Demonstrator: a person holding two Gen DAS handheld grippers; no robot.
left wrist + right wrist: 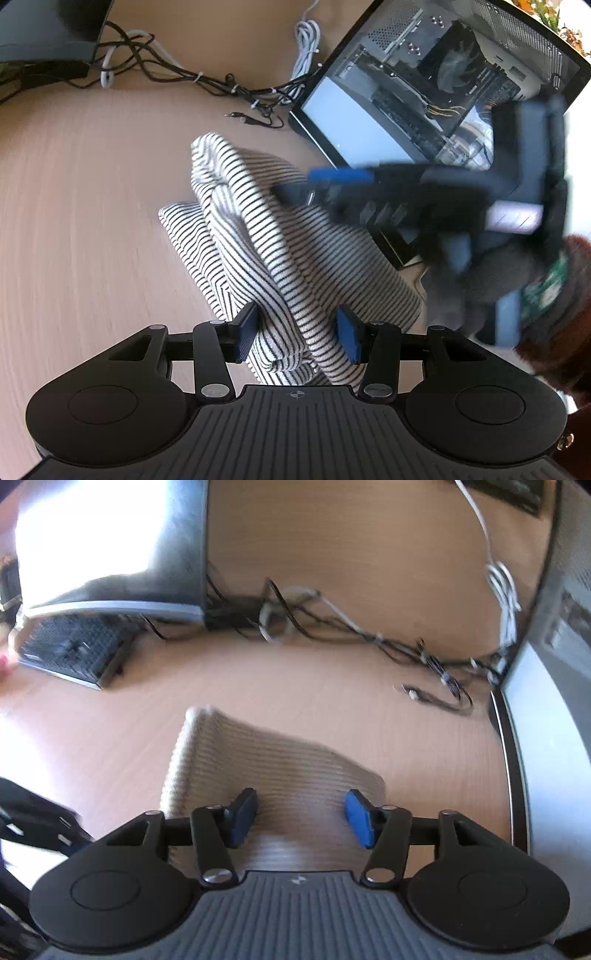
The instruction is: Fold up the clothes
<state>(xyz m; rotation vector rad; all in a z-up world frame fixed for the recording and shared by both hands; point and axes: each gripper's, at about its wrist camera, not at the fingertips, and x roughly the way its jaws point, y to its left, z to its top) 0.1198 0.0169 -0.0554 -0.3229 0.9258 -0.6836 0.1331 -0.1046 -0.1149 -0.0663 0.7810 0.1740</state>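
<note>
Only the left wrist view shows crisp detail: the black-and-white striped knit garment (pixel 266 236) lies bunched on the pale wooden worktop (pixel 74 221), beside the open glass-sided computer case (pixel 424 85) with circuit boards inside. The left gripper (pixel 300 334) has its fingers spread around a fold; the right gripper (pixel 301 818), fingers spread, hovers over blurred cloth.
</note>
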